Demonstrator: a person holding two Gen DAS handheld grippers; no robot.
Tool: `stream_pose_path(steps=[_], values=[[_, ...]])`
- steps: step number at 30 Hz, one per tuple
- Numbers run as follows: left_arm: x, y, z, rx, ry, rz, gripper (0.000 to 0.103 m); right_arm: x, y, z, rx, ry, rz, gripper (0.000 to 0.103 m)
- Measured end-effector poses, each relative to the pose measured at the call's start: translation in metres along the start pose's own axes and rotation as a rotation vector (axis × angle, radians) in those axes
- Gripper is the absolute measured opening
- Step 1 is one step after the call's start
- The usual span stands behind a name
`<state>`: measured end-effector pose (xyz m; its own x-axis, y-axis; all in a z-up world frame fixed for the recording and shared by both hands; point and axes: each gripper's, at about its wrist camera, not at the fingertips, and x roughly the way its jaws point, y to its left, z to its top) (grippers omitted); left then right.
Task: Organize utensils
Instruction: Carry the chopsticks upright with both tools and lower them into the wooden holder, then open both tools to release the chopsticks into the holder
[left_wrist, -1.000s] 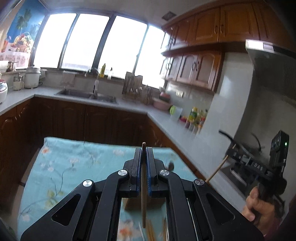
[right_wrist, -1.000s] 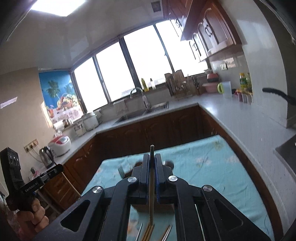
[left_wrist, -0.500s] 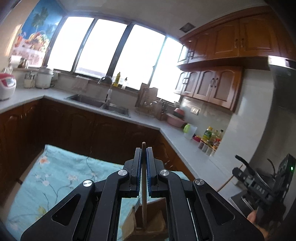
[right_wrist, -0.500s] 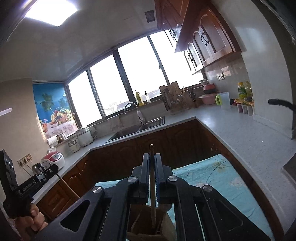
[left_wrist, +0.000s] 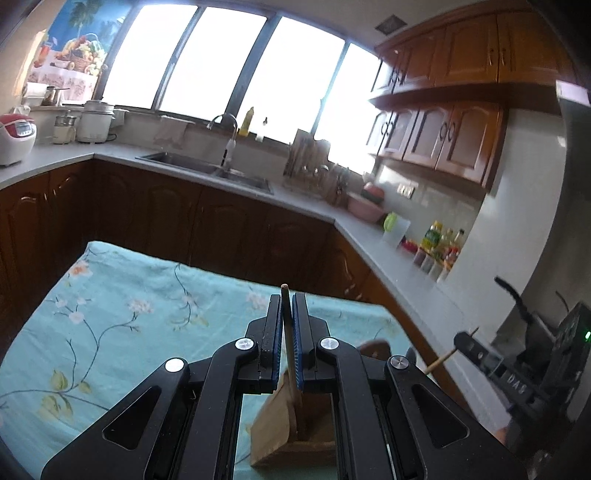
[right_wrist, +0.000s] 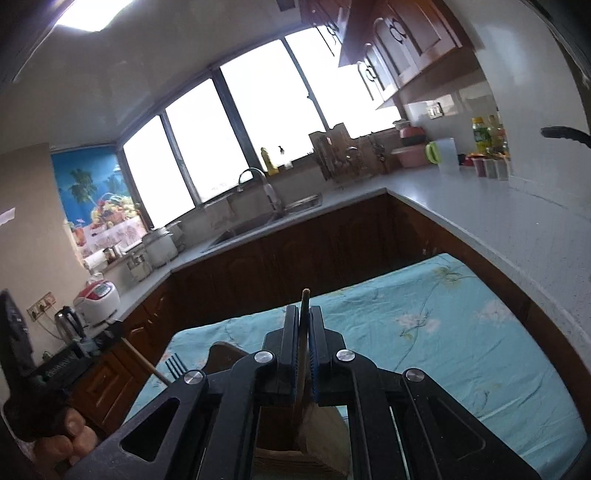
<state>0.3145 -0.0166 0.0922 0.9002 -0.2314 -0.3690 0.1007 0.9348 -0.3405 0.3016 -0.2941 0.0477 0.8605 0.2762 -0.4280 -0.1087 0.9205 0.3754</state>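
My left gripper (left_wrist: 285, 306) is shut on a thin wooden chopstick (left_wrist: 290, 354) that stands upright between the pads, its lower end inside a wooden utensil holder (left_wrist: 291, 435) on the table. My right gripper (right_wrist: 304, 317) is shut on another chopstick (right_wrist: 303, 343), whose lower end also reaches into the wooden holder (right_wrist: 317, 439). A dark fork (right_wrist: 174, 365) and a spoon (right_wrist: 221, 356) stick up from the holder at the left. The right gripper also shows in the left wrist view (left_wrist: 465, 341), and the left gripper in the right wrist view (right_wrist: 110, 332).
A table with a turquoise floral cloth (left_wrist: 122, 306) lies under both grippers. Dark wooden cabinets and a grey counter with a sink (left_wrist: 207, 170) run behind. Bottles and jars (left_wrist: 436, 247) stand on the counter at right. A rice cooker (right_wrist: 98, 299) stands at left.
Both grippers moved over the wooden holder and tilted down, carrying their chopsticks. The loose chopsticks seen on the cloth earlier are out of view.
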Motion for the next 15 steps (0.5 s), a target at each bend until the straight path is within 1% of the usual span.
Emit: stream_pose_path(steps=[10, 13, 14, 15], values=[[-0.0001, -0.0075, 0.0002, 0.033, 0.012, 0.013, 0.005, 0.0051, 0.0008, 0.0043, -0.002, 0.024, -0.009, 0.005], [0.0008, -0.0081, 0.0013, 0.021, 0.032, 0.006, 0.005, 0.0064, 0.0001, 0.0041, 0.004, 0.037, -0.001, 0.010], [-0.0002, -0.0076, 0.0018, 0.018, 0.035, 0.006, 0.008, 0.0074, -0.0005, 0.0039, 0.007, 0.040, 0.003, 0.011], [-0.0015, -0.0062, 0.0025, 0.015, 0.037, 0.007, 0.014, 0.0067, -0.0011, 0.0041, 0.012, 0.043, 0.009, 0.011]])
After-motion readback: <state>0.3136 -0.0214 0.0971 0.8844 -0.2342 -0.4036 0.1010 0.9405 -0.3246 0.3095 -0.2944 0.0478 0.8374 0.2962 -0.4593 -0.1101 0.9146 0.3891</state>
